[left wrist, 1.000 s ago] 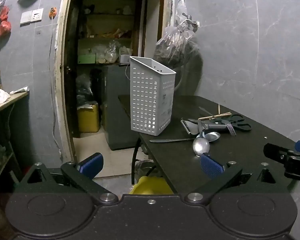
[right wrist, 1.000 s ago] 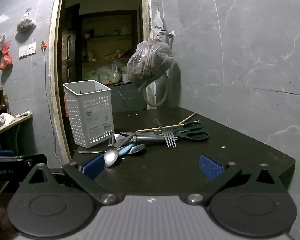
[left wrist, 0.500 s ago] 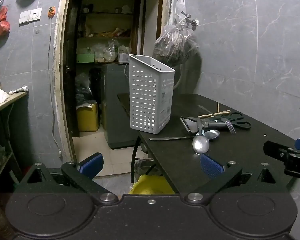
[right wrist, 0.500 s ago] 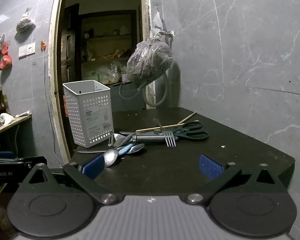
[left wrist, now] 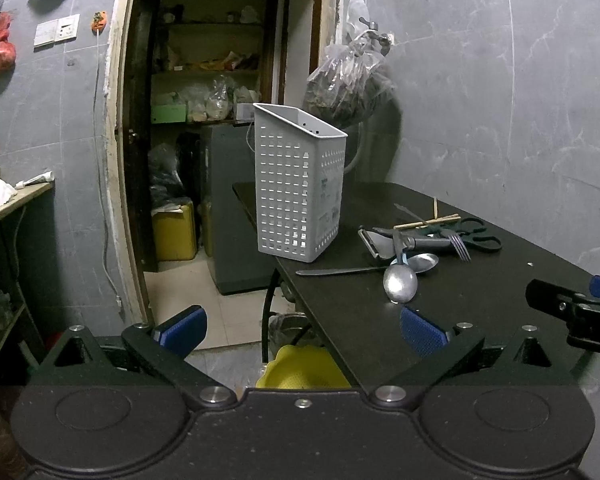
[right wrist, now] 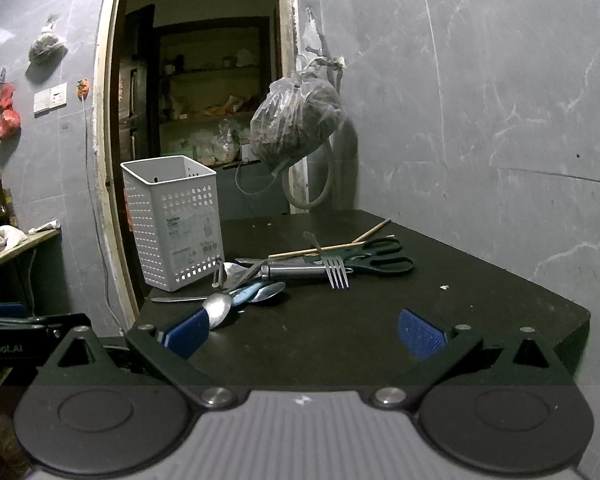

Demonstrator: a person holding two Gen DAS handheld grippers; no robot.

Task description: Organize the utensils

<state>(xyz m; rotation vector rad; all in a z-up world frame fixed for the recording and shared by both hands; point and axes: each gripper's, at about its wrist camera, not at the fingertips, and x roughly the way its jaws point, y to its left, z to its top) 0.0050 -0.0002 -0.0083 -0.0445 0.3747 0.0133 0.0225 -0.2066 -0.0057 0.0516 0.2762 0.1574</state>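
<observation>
My left hand-held gripper is spread wide and holds nothing; it hangs off the bench's near left corner, with floor and a yellow basin below it. My right hand-held gripper is likewise spread wide and empty, poised over the near part of the black bench; its left blue pad sits just in front of a spoon bowl in that view, and I cannot tell whether they touch. The utensils lie in a loose heap on the bench ahead of both tools. Nearest is a large steel spoon, bowl towards me, with a second spoon and a light blue handle beside it. A table knife lies flat across the front of the heap, near the bench's left edge. Behind these, a peeler rests against a steel-handled tool, and a fork lies over that tool with tines pointing towards me. Black-handled scissors lie to the right, and two wooden chopsticks cross behind the fork. A white perforated utensil holder stands upright at the bench's far left edge, just beside the heap. On the wall beyond hangs a filled plastic bag, next to an open doorway with shelves inside.
</observation>
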